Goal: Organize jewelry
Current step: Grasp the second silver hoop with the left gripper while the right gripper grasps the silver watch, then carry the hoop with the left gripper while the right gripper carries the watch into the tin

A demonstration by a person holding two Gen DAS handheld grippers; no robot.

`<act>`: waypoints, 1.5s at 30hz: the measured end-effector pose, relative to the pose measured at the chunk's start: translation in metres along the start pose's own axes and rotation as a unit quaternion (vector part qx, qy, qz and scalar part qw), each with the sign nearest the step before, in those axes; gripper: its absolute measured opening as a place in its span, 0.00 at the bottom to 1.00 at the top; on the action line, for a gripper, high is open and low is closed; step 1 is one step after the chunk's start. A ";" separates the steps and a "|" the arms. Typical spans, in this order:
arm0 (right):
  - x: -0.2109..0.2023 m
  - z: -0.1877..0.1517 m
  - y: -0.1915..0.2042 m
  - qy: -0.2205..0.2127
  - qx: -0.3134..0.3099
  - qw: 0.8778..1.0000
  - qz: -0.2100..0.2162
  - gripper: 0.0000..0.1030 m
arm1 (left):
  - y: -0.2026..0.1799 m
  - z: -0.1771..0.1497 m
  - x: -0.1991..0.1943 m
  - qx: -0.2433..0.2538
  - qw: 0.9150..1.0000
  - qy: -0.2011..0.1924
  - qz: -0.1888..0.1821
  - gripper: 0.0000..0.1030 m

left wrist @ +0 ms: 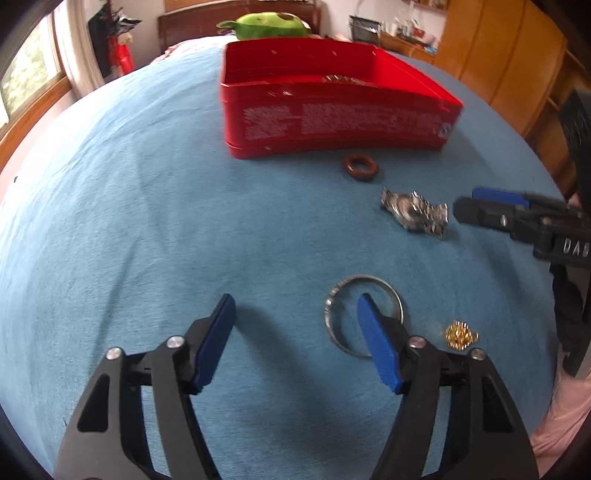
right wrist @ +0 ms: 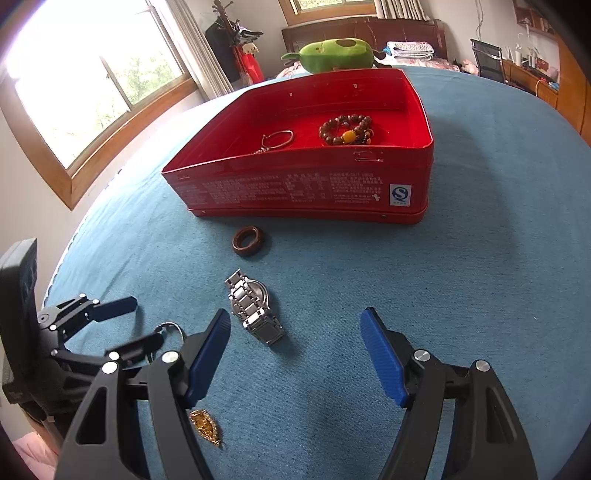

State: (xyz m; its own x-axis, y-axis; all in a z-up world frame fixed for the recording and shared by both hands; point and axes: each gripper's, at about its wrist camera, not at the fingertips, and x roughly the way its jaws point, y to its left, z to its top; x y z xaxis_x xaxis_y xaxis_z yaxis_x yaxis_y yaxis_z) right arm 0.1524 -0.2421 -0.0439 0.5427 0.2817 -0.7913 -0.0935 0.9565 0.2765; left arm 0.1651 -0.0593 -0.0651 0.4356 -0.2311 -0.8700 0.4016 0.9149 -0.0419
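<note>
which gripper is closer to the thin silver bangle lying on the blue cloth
Left. The left gripper hangs open right over the thin silver bangle, one finger across it. The right gripper is further off, open by the silver metal watch.

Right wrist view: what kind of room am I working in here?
Most likely a bedroom. A dark wooden headboard stands behind the blue bedspread, a green plush toy lies near it, and a wooden wardrobe lines the side wall.
</note>
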 end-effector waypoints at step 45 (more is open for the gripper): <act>-0.005 0.015 0.031 0.010 -0.083 0.996 -0.011 0.30 | 0.038 0.016 -0.006 -0.066 0.997 -0.023 -0.031 0.02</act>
State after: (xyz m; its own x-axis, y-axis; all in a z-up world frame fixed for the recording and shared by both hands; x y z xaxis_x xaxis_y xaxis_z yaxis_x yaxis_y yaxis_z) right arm 0.1589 -0.2155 -0.0233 0.5294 0.2607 -0.8073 -0.2194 0.9613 0.1665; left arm 0.1901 -0.0285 -0.0537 0.4509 -0.3006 -0.8405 0.3208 0.9333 -0.1617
